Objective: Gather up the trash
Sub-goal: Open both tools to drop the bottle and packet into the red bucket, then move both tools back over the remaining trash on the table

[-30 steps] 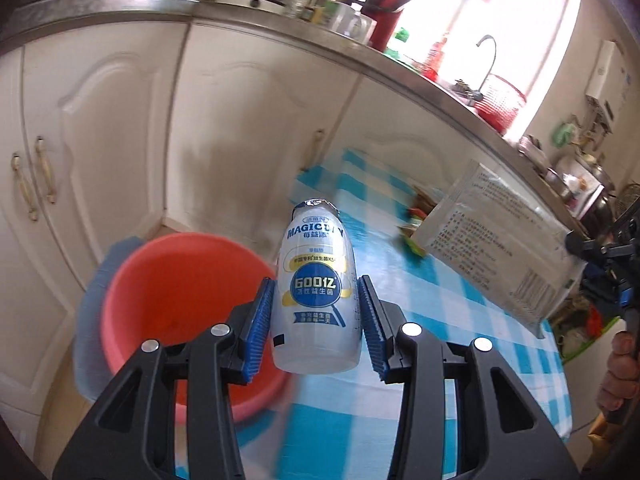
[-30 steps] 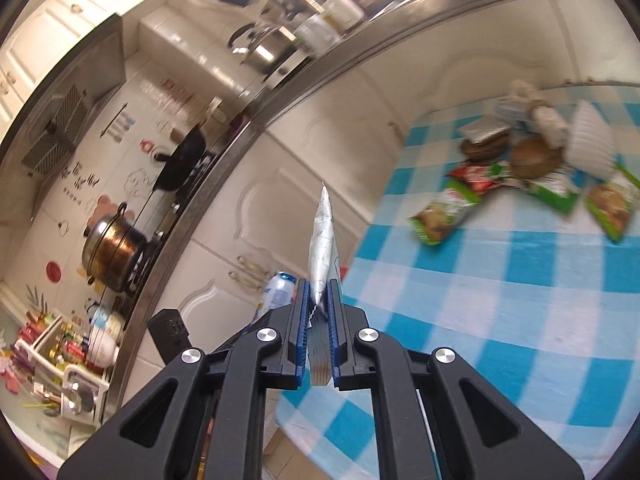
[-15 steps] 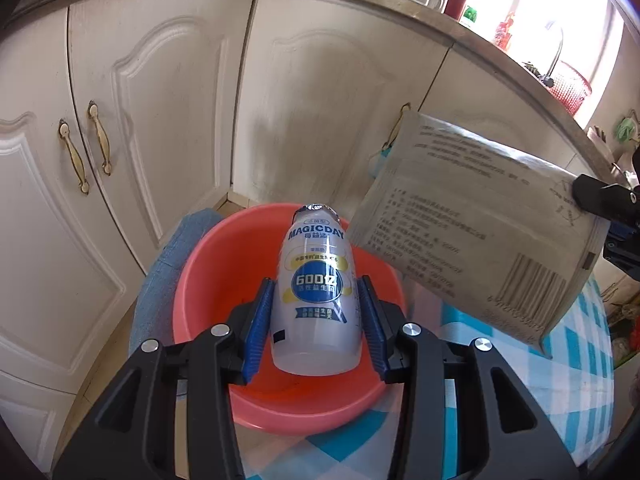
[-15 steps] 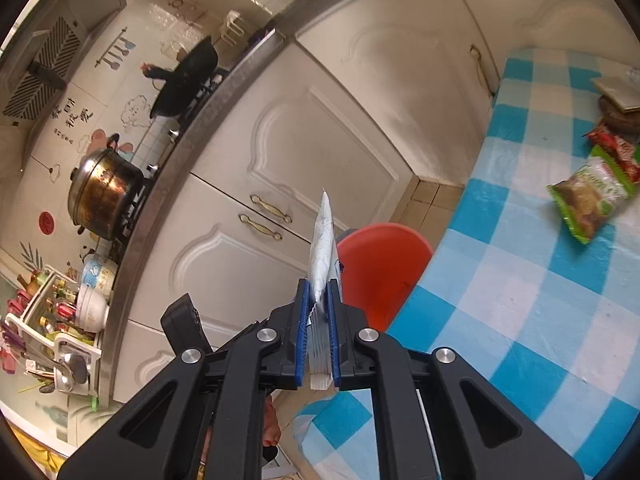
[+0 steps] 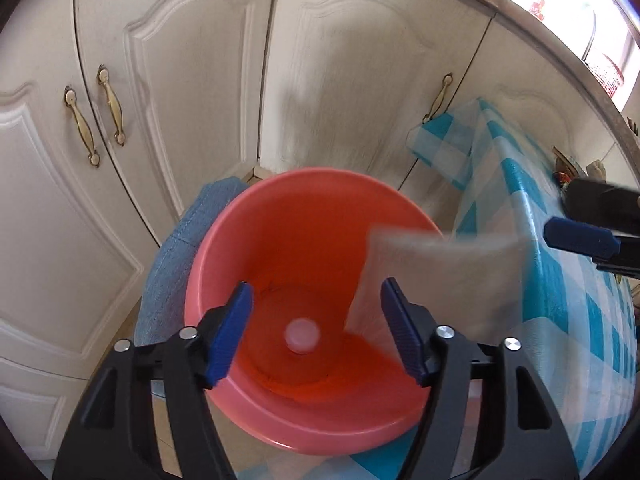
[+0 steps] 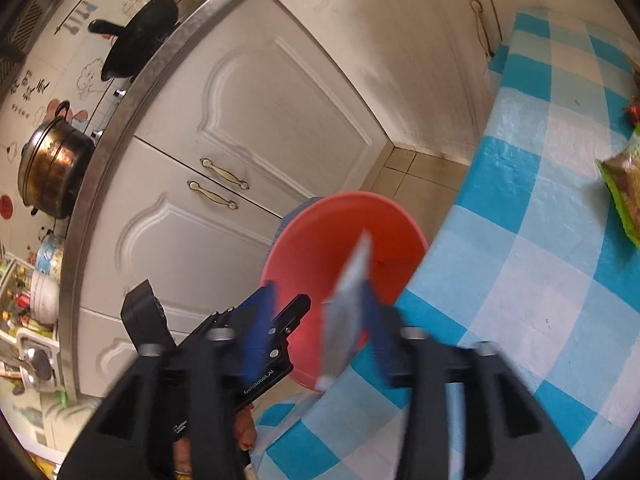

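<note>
A red plastic bucket (image 5: 304,240) stands on the floor beside the table; it also shows in the right wrist view (image 6: 340,232). My left gripper (image 5: 316,332) hangs open and empty right above it. The white drink bottle (image 5: 302,335) lies at the bucket's bottom. My right gripper (image 6: 320,336) is open above the bucket's near rim. The silver foil packet (image 6: 348,308) is blurred and loose between its fingers; in the left wrist view the packet (image 5: 432,276) hangs over the bucket's right side.
White cabinet doors (image 5: 160,100) stand behind the bucket. A blue cloth (image 5: 176,260) lies under the bucket's left side. The blue-checked table (image 6: 540,240) is at the right, with a green snack packet (image 6: 624,196) on it.
My left gripper opened and the bottle dropped into the bucket. My right gripper opened and the foil packet is falling free toward the bucket. Both grippers moved nearer over the bucket.
</note>
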The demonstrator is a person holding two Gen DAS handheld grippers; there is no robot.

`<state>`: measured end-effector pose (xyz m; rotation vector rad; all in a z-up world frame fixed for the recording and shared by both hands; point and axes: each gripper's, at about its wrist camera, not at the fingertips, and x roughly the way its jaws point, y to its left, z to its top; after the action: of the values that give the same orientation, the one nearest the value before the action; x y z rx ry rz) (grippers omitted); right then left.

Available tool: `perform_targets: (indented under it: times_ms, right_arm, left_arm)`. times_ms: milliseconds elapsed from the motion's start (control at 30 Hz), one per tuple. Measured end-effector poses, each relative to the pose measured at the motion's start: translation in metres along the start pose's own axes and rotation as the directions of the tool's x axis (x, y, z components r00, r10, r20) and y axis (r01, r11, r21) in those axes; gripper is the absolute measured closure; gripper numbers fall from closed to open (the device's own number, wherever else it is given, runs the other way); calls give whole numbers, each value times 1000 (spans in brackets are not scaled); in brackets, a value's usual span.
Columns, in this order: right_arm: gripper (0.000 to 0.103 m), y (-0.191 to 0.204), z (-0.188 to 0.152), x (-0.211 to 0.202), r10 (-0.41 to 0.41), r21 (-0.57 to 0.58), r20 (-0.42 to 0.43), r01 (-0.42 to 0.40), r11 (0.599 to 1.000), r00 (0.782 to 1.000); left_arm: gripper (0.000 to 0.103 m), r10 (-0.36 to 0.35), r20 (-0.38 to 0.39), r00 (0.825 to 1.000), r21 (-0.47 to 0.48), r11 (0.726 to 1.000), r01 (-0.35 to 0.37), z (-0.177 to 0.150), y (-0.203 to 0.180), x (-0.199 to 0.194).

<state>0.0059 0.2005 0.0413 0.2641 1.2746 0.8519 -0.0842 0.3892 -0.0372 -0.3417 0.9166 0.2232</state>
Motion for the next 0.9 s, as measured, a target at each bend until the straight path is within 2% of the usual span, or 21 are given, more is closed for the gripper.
perform_targets:
  times_ms: [100,233,333,467,500,533,667,800,900]
  right_arm:
    - [36,-10,-2,-13,-1,21,39,0,1000,999]
    - [24,-18,-5,-50,-23,18,147,21,1000,989]
    - [20,-22,-12,-83,-68,6,248,69,998,966]
    - [20,-29,-30,-125,-123,-15,369,138,990,921]
    - [19,-33,-37,-136,-129,-18,399,148,989,908]
    - [11,-36,-43,-146,-138,-15,429,159,987,893]
    - [11,-49,-73,-183,-168,-4,536,201,980,827]
    - [9,-68,-105,-219,-247,42,630,285,958,736]
    - [9,-85,-122,-239,-308,86,659,337,938,687]
  left_arm:
    - [25,-2,13,1000,-22,1000,2,-3,5,-7]
    - [24,-11,98,995,-69,997,18,-5,12,-33]
    - [21,-14,182,983,-75,997,29,-4,10,-59]
    - [19,-27,274,961,-58,997,44,2,1,-91]
    - [18,-31,291,956,-53,997,49,4,-3,-99]
    - [18,-39,303,952,-49,997,56,6,-7,-105]
    - [18,-88,329,940,-7,995,95,11,-32,-124]
    - [18,-130,326,937,61,991,116,18,-66,-136]
    - [14,-141,320,937,124,987,106,20,-95,-141]
